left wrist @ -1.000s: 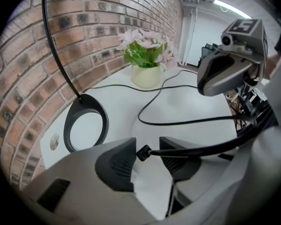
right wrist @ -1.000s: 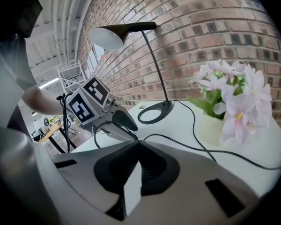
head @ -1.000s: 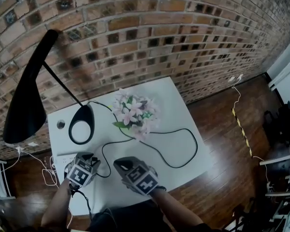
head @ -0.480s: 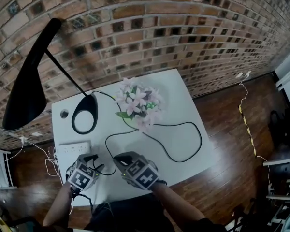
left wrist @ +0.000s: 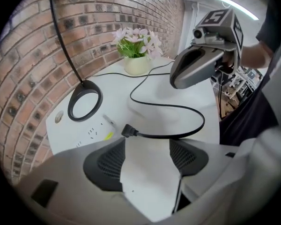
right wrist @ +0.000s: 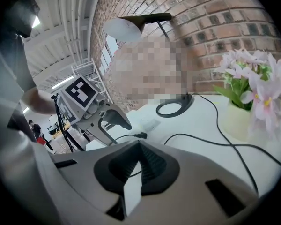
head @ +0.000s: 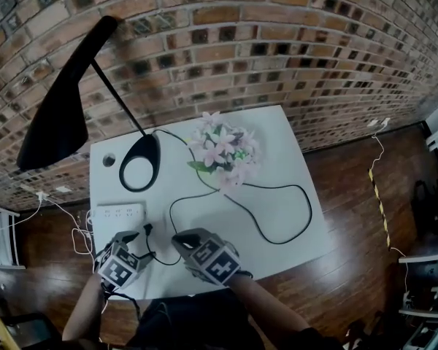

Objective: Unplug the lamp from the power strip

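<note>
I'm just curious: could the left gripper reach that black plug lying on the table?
Probably yes: the plug lies just ahead of the left gripper, whose jaws have just been opening with nothing between them; only bare table intervenes.

Black lamp (head: 55,119), white table (head: 281,155), pink flowers (head: 223,149)

Pink potted flowers (head: 225,149), white table (head: 280,154)

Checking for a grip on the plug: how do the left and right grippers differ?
On the left gripper the jaws have just been opening and stand wide apart, nothing between them; on the right gripper they are together. The plug lies just beyond the left gripper, farther from the right. Both are empty over the table.
</note>
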Tool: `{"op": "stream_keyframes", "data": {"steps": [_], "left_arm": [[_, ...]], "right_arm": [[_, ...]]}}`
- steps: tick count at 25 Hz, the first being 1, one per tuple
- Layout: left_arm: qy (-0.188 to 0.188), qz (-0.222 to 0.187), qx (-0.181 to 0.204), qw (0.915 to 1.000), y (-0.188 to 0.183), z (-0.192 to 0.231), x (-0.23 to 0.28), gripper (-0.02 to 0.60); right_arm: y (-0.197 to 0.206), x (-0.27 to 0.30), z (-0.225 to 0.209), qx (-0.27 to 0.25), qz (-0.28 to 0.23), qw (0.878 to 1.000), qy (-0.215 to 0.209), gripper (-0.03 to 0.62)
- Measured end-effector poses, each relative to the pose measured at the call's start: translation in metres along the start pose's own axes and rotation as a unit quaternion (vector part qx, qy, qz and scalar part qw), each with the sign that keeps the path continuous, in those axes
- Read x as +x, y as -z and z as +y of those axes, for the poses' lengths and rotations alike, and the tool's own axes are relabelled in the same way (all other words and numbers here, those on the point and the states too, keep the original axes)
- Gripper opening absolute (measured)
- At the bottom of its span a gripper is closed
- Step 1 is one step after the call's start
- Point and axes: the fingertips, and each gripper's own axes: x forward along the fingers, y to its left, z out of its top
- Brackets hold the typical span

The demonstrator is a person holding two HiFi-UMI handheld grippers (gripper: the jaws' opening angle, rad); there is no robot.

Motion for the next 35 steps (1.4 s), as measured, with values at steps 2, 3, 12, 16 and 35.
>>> {"op": "stream_keyframes", "data": {"steps": [2,3,12,16,35], "left_arm": [[-0.013,-0.01,-0.012,0.9998,0.004,0.004,-0.007,0.313],[-0.021,-0.012,-0.02,0.9995,0.006,0.007,-0.011,0.313],[-0.073,-0.103,-0.116,0.9852,0.004,0.029,-0.04,0.232],[-0.089,-0.146,-0.2,0.9649,0.002,0.049,-0.042,0.026],[0.016,-0.29,-0.34,0.8944,-0.066,0.045,-0.058,0.023]], "right_arm": [[0.001,0.001,0.004,-0.002,0.003,1.0,-0.006,0.002],[0.002,0.001,0.006,-0.003,0.005,1.0,-0.008,0.002],[-0.003,0.01,0.018,-0.025,0.014,0.999,-0.032,0.002],[-0.009,0.01,0.021,-0.033,0.015,0.999,-0.038,0.002],[-0.024,-0.003,0.022,0.058,-0.024,0.996,-0.065,0.0]]}}
